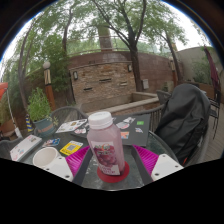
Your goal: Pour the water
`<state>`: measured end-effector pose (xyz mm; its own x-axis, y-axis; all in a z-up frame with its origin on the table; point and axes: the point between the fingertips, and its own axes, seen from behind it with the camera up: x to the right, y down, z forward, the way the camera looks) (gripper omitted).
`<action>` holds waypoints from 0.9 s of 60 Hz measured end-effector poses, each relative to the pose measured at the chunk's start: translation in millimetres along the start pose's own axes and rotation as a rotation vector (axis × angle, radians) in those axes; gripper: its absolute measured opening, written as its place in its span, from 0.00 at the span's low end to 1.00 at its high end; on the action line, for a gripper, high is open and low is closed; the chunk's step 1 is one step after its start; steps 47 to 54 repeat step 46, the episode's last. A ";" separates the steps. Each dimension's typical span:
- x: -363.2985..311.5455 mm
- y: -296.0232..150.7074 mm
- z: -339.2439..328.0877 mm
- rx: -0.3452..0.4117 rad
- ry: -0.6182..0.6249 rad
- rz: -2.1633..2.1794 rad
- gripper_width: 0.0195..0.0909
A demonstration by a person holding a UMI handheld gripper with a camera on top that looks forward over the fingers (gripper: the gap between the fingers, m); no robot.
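A brick wall (105,75) with tall trees behind it closes off the far side of this outdoor patio. Nearer, a dark glass tabletop (140,130) carries a scatter of small cards and papers, and a black jacket draped over a chair (183,118) stands just beside it.

On the tabletop a clear plastic bottle with a white screw cap and pinkish contents (105,143) stands upright on what looks like a red coaster (113,176), between the two pink-padded fingers (146,160) of the gripper (107,163). The fingers are spread, with a gap showing on each side of the bottle, so it rests on its own base and is not yet pinched. A white round cup or bowl (44,157) sits near the fingers, beside a small yellow card (71,148); whether it is the vessel to be filled I cannot tell.

The main risks, as I judge them:
- The cap appears to be on, so tilting would pour nothing until it is removed.
- A smooth, rounded bottle could slip or twist if the fingers close off-centre or too low.
- An uneven closing could nudge it off the coaster and tip it onto the papers.
- Once open, a fast tilt could spill past the cup.
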<state>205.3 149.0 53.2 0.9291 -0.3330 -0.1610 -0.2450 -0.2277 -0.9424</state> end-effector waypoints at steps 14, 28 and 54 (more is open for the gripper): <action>-31.9 -26.3 -110.4 0.048 -0.013 0.007 0.90; -79.1 -32.5 -254.4 0.118 -0.063 -0.063 0.90; -97.4 -2.7 -368.4 0.142 -0.023 -0.177 0.90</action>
